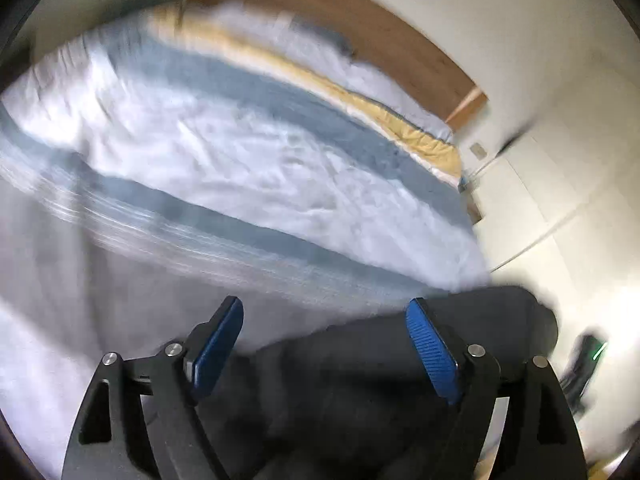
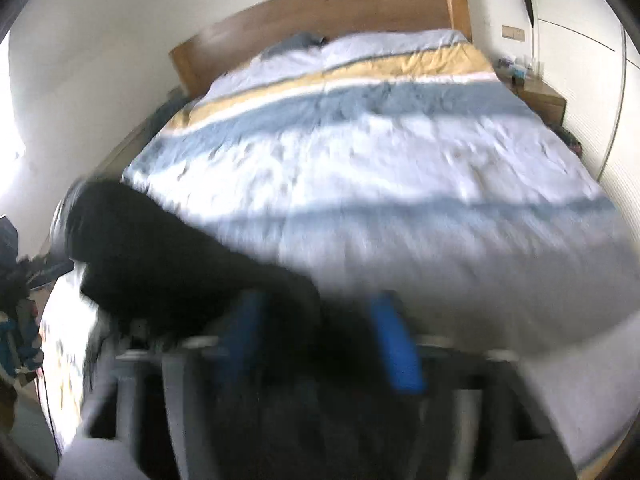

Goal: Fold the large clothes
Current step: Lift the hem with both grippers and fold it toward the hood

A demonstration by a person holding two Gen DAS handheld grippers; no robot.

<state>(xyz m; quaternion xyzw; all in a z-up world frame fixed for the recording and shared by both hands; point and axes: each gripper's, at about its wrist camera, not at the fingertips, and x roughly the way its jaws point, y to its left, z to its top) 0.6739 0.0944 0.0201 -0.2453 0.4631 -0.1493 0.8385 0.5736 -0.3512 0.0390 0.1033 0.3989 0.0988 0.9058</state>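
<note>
Lying across the near edge of the bed, the dark garment (image 1: 360, 380) is your task thing: black/charcoal, bunched, w/ one bulky end sticking out past the mattress corner in the left wrist view. In the right wrist view the same dark garment (image 2: 160, 248) runs from a rounded lump at far left down toward the fingers. Judging by the soft folds, it's limp, thick-ish fabric, prob. a bit heavy for its type; it'll sag and drag, not slip. Best to take it at an edge or corner (hem, waistband or shoulder, can't tell which is which yet), not mid-bunch, or you'll lift a wad.

Your left gripper (image 1: 324, 344) has its blue pads spread wide, nothing between them; cloth sits below/beyond the tips. Your right gripper (image 2: 320, 336) is badly blurred: pads look apart w/ dark cloth between them, but whether it's pinching anything I can't tell.

Outward: striped duvet (image 1: 248, 168) in white, grey-blue and yellow covers the bed, wrinkled, so garment may catch on it. Wooden headboard (image 2: 320, 8) at far end, nightstand (image 2: 540, 96) to one side, white wardrobe doors (image 1: 560, 184) beyond.
</note>
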